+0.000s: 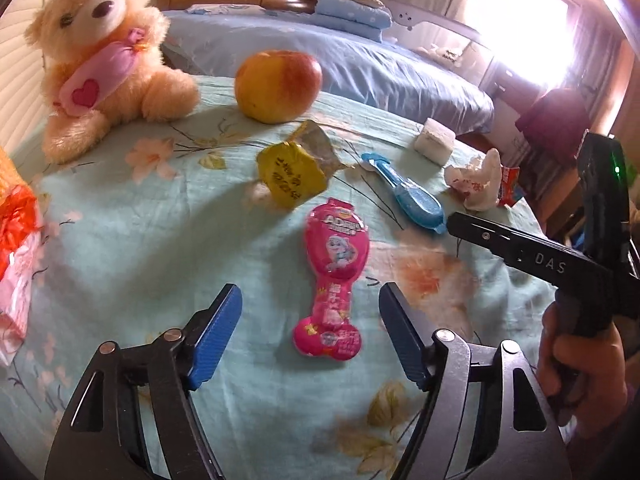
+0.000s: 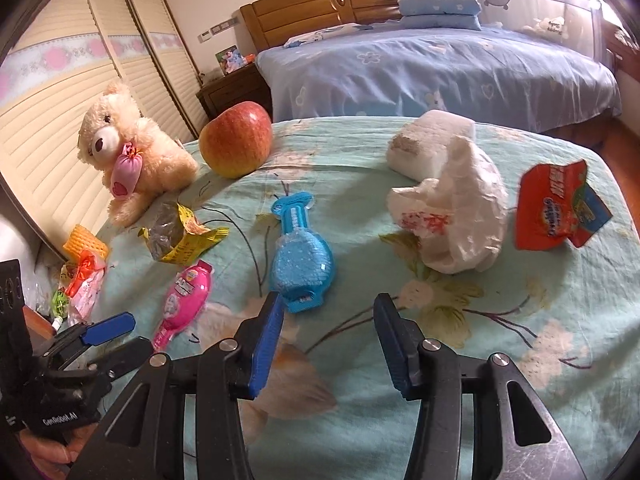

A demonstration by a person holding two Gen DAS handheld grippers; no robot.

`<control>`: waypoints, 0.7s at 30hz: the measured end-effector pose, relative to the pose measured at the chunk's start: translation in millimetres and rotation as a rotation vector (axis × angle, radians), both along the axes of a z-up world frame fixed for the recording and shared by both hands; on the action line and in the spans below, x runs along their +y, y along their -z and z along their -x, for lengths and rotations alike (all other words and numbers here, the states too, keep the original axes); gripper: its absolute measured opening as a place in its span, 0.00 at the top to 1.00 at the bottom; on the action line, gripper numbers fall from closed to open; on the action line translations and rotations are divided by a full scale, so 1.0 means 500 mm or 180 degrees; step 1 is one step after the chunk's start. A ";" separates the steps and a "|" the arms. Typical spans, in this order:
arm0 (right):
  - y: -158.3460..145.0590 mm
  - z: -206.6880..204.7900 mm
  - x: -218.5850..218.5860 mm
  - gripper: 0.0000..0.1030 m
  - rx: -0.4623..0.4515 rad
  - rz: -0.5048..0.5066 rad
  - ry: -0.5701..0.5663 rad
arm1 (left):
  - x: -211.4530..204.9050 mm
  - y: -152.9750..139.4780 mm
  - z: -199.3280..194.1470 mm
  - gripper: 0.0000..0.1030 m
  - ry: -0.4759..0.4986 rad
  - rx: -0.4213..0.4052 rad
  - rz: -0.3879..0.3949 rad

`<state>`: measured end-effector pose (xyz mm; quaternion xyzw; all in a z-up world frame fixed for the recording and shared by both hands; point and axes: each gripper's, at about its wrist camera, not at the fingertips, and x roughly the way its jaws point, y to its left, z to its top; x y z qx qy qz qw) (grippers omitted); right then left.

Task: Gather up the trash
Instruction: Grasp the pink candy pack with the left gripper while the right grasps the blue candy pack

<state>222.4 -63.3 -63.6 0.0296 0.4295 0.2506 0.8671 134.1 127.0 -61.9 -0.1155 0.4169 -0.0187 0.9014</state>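
A pink bone-shaped wrapper [image 1: 334, 276] lies on the flowered green cloth, just ahead of and between my open left gripper's [image 1: 310, 316] fingers. It also shows in the right wrist view [image 2: 186, 300]. A torn yellow wrapper [image 1: 294, 172] [image 2: 180, 236], a blue wrapper [image 1: 416, 196] [image 2: 300, 260], a crumpled white bag [image 1: 476, 180] [image 2: 452, 216] and a red wrapper [image 2: 556, 204] lie around it. My right gripper [image 2: 328, 320] is open and empty, just short of the blue wrapper.
A teddy bear [image 1: 100, 56] [image 2: 128, 160], an apple [image 1: 278, 84] [image 2: 236, 144] and a white foam block [image 1: 434, 140] [image 2: 424, 140] stand at the back. Orange and pink bags [image 1: 16, 248] [image 2: 84, 276] lie at the left edge. A blue bed [image 2: 440, 68] is behind.
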 end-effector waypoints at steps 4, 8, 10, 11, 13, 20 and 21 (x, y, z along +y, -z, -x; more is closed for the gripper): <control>0.003 -0.014 0.023 0.52 -0.0011 0.0058 -0.0068 | -0.019 0.012 -0.025 0.31 -0.0002 0.0085 -0.0203; 0.007 -0.029 0.042 0.52 -0.0025 0.0142 -0.0137 | -0.038 0.017 -0.029 0.61 0.0037 0.0117 -0.0463; 0.012 -0.034 0.049 0.52 -0.0020 0.0197 -0.0164 | -0.035 0.016 -0.023 0.79 0.0036 0.0094 -0.0483; 0.014 -0.036 0.053 0.52 -0.0024 0.0220 -0.0175 | -0.030 0.016 -0.019 0.81 0.0026 0.0082 -0.0443; 0.015 -0.036 0.060 0.52 -0.0054 0.0260 -0.0202 | -0.020 0.015 -0.010 0.81 0.0017 0.0063 -0.0343; 0.018 -0.025 0.091 0.56 -0.0172 0.0503 -0.0309 | -0.013 0.010 0.022 0.81 -0.0058 0.0021 -0.0106; 0.017 -0.021 0.091 0.56 -0.0185 0.0513 -0.0323 | -0.012 0.009 0.025 0.81 -0.0076 0.0020 -0.0076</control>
